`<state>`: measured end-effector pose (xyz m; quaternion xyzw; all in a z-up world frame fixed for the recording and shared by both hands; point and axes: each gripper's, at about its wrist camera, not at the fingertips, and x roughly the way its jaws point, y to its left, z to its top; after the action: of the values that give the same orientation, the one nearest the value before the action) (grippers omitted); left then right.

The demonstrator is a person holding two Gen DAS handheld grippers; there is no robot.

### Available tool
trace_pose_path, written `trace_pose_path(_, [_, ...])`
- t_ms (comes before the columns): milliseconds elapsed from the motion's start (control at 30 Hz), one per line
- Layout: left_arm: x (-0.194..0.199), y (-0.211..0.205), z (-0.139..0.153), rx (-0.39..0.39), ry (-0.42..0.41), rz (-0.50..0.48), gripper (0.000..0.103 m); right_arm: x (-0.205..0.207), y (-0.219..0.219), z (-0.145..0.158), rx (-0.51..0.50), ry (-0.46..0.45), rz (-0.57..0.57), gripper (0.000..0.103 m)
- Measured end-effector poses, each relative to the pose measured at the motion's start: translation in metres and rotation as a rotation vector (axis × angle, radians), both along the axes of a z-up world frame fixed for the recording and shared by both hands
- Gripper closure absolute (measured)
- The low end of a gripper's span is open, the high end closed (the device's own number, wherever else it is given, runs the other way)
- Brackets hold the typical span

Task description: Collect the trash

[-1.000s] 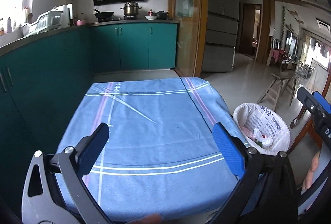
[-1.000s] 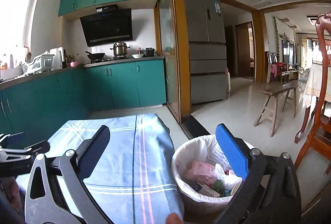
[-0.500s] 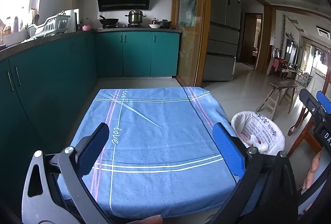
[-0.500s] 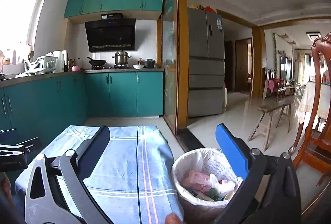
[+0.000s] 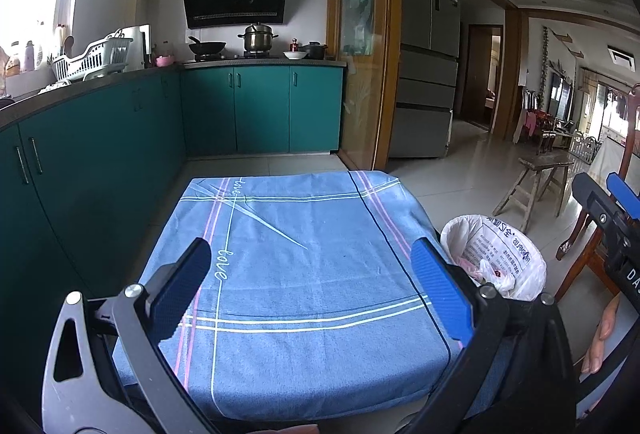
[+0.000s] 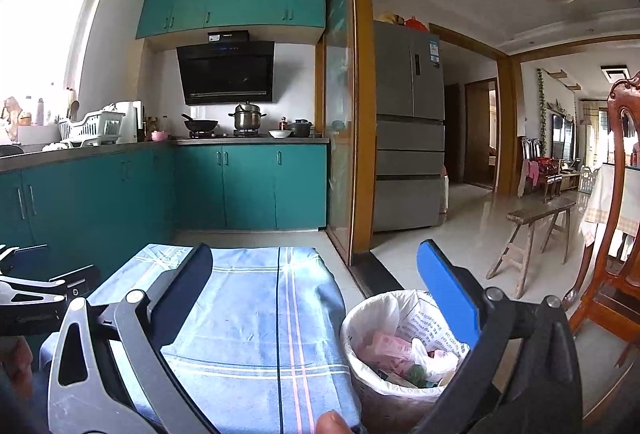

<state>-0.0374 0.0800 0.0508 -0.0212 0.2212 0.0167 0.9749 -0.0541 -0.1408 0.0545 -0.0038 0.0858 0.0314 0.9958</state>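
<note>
A small table under a blue striped cloth (image 5: 304, 274) (image 6: 248, 318) stands in front of me with nothing lying on it. To its right on the floor is a waste basket (image 5: 496, 258) (image 6: 400, 350) lined with a white bag and holding pink wrappers and other trash. My left gripper (image 5: 308, 278) is open above the near part of the cloth and holds nothing. My right gripper (image 6: 316, 290) is open too, its right finger over the basket, its left finger over the cloth. Each gripper shows at the edge of the other's view.
Teal kitchen cabinets (image 5: 100, 161) run along the left and the back, close to the table's left side. A fridge (image 6: 408, 125) stands behind a glass partition. A wooden bench (image 6: 536, 230) and a carved wooden chair (image 6: 612, 234) stand on the tiled floor at right.
Both grippers have tilted upward and drawn back a little, so the table and the basket sit lower in the views. Both stay open and hold nothing.
</note>
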Motion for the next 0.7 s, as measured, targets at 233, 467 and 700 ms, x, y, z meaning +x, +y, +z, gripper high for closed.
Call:
trace_pose_path(233, [0.0023,-0.0014,-0.0008,0.002,0.005,-0.004,0.003,0.0016,0.0016,-0.0019,-0.008,0.017,-0.003,0.003])
trace_pose_path(467, [0.0073,0.0016,-0.0018,-0.007,0.019,0.008,0.003,0.0043,0.0029,-0.0042,-0.006,0.031,0.003,0.003])
trace_pose_path(700, [0.0088,0.0000,-0.0038,-0.010,0.023,0.007,0.003,0.0082,0.0035,-0.0041,-0.007,0.040,0.001,0.003])
